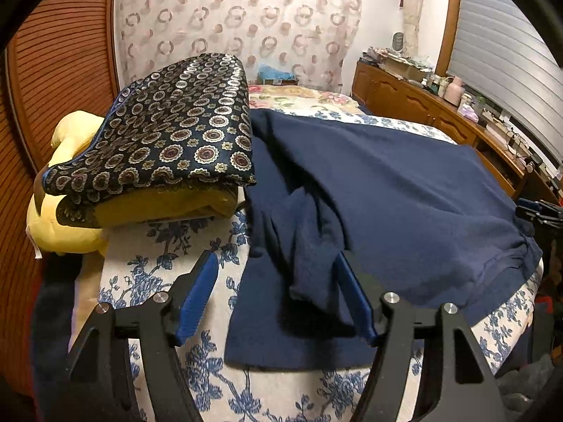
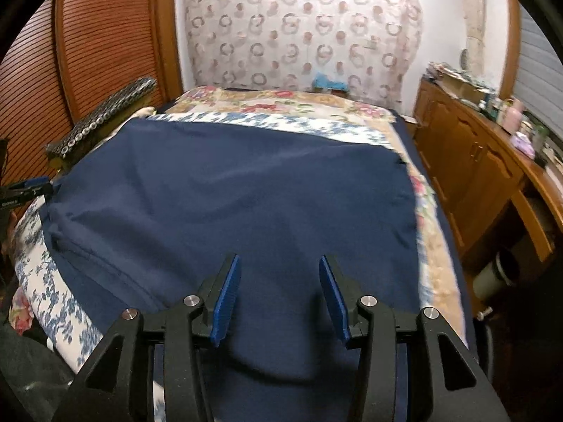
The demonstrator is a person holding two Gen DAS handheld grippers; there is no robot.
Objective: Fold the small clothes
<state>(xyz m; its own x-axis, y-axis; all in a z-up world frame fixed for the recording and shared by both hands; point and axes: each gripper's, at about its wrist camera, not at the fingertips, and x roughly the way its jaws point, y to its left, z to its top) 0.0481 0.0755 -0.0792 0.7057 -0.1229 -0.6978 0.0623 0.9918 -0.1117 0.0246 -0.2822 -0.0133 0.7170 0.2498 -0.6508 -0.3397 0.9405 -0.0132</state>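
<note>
A navy garment [image 1: 404,193] lies spread on the bed, with its near left part folded over in loose creases. My left gripper [image 1: 276,260] stands open over that folded part; the cloth lies between the blue pads [image 1: 197,299] without being pinched. In the right wrist view the same navy garment [image 2: 246,183] fills the middle, mostly flat. My right gripper [image 2: 278,260] is open just above its near edge, holding nothing. The left gripper's tip [image 2: 31,188] shows at the garment's left corner, and the right gripper [image 1: 538,211] shows at the far right edge.
A folded stack, dark patterned cloth [image 1: 169,133] on a mustard piece [image 1: 169,205], sits left of the garment beside a yellow cushion [image 1: 67,225]. The bed cover [image 1: 169,256] is blue floral. A cluttered wooden dresser [image 2: 475,161] runs along the right; louvred wooden doors [image 2: 105,35] stand left.
</note>
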